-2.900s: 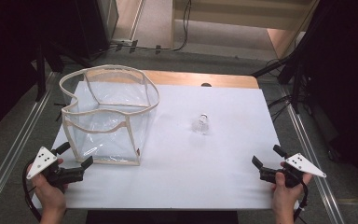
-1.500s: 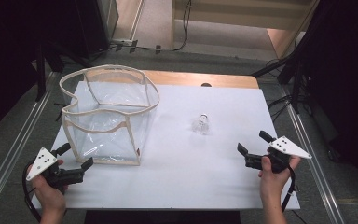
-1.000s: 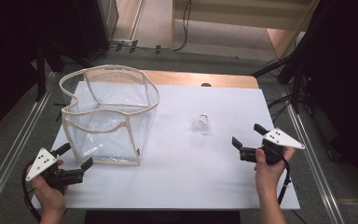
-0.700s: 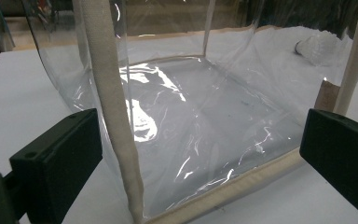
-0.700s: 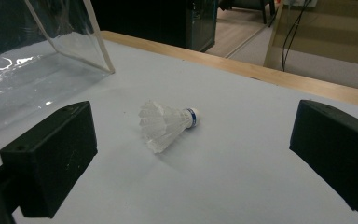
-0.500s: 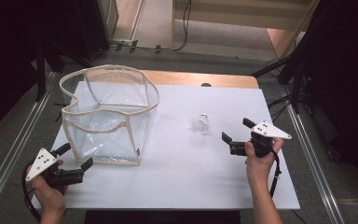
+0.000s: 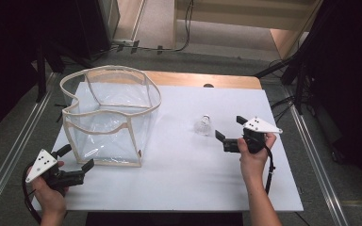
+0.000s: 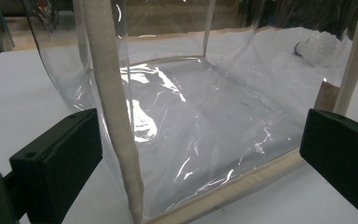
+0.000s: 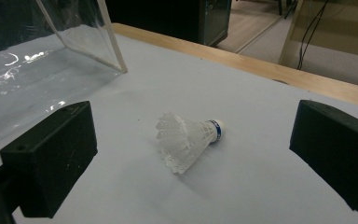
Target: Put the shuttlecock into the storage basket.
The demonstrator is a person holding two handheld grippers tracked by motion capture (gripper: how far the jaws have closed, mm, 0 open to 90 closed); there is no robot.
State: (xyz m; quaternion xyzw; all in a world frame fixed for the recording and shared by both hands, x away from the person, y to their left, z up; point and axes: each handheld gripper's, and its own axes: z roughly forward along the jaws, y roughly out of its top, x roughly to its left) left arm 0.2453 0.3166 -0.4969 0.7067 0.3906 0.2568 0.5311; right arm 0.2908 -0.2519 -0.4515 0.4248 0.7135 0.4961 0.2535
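White board covers the table, with a strip of bare wood along its far edge. Since half a second ago the right gripper has moved on toward ten o'clock, and now sits just beside the shuttlecock, which lies at about its ten o'clock; nearly three seconds ago this gripper was back at the table's near right corner. The left gripper has stayed where it was throughout, at the near left corner. The shuttlecock and the bag have not shifted.

In the right gripper view the shuttlecock lies on its side on the white surface, in line with the gap between the two black jaws but ahead of them and apart from both. Its white feathered skirt faces seven o'clock and its cork tip, ringed with a blue band, points to two o'clock. The right gripper's jaws stand wide apart, grasping nothing.

The bag is a clear plastic box with cream fabric trim, standing upright with its top open, on the left half of the table. Nothing lies inside it; the white board shows through its floor. In the left gripper view the bag's near corner seam rises just ahead of the left gripper, whose jaws are spread wide and grip nothing.
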